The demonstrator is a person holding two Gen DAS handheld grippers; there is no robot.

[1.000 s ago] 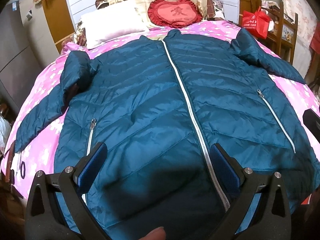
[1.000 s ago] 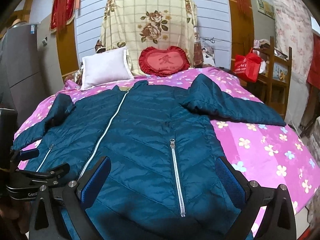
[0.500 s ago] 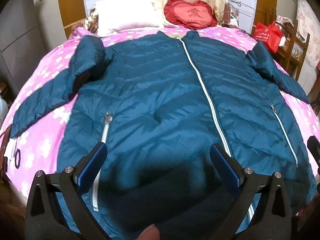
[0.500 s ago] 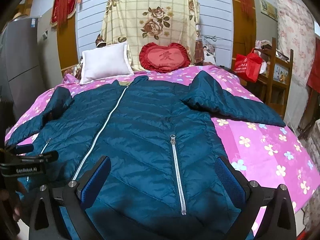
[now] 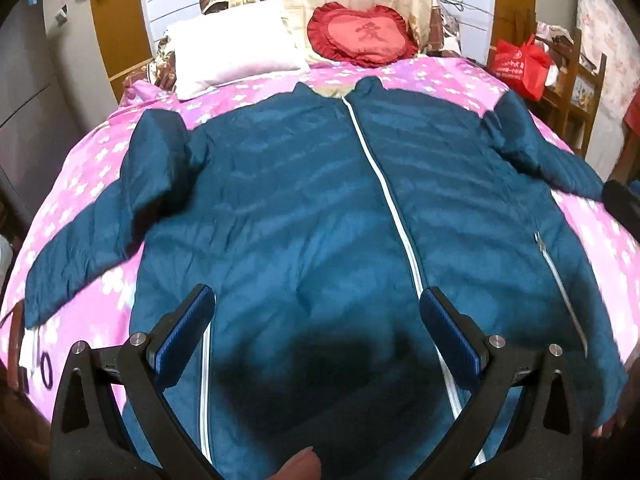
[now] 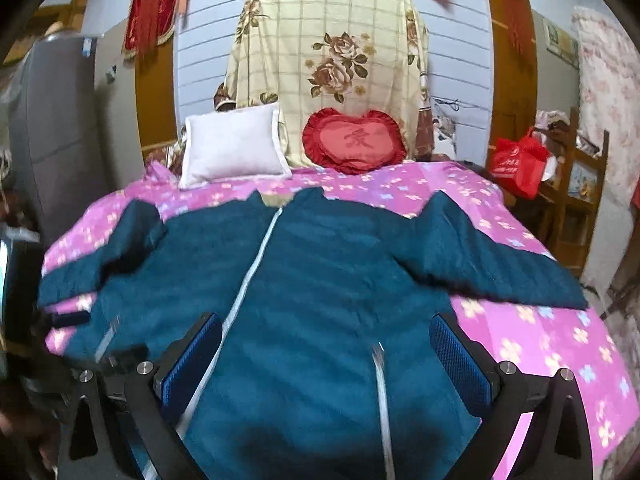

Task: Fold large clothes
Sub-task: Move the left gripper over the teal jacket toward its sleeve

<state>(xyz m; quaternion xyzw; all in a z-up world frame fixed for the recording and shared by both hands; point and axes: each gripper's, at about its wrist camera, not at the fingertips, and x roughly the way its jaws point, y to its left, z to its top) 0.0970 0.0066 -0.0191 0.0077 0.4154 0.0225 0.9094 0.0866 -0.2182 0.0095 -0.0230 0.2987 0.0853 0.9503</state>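
Observation:
A large teal puffer jacket (image 5: 304, 208) lies flat and zipped on the pink flowered bed (image 5: 96, 168), collar toward the pillows, both sleeves spread out to the sides. It also shows in the right wrist view (image 6: 320, 280), somewhat blurred. My left gripper (image 5: 316, 320) is open and empty above the jacket's lower hem, left of the white centre zipper (image 5: 384, 184). My right gripper (image 6: 326, 344) is open and empty above the hem's right half, near the pocket zipper (image 6: 380, 380). The left gripper's body shows at the left edge of the right wrist view (image 6: 16, 304).
A white pillow (image 5: 232, 56) and a red heart cushion (image 5: 360, 36) lean at the headboard. A red bag (image 5: 520, 64) sits on a wooden shelf right of the bed. A grey cabinet (image 6: 52, 132) stands to the left.
Both grippers have pulled back and tilted up, so more of the room and headboard shows. The left one shifted leftward along the hem. The jacket has not moved.

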